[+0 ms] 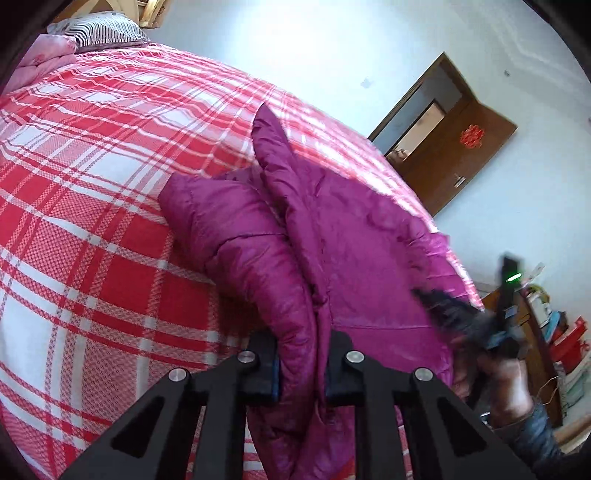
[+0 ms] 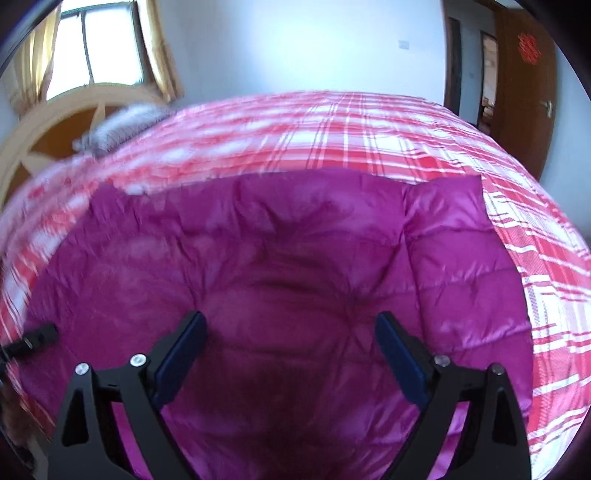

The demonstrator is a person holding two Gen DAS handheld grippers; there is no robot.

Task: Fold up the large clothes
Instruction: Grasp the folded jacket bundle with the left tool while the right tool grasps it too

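No legible lettering, brand or number found in either view. One sign noted: red paper-cut ornament (image 1: 470, 136) fixed on brown wooden door (image 1: 458, 162), likewise visible in right wrist view; character too small and blurred to read.

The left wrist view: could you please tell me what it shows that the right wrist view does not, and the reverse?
Only the left wrist view shows the left gripper shut on a fold of the jacket, a striped pillow, and the blurred right gripper at the side. Only the right wrist view shows the right gripper open above the jacket, plus a window and headboard. Both show the jacket, the plaid bedspread and a door.
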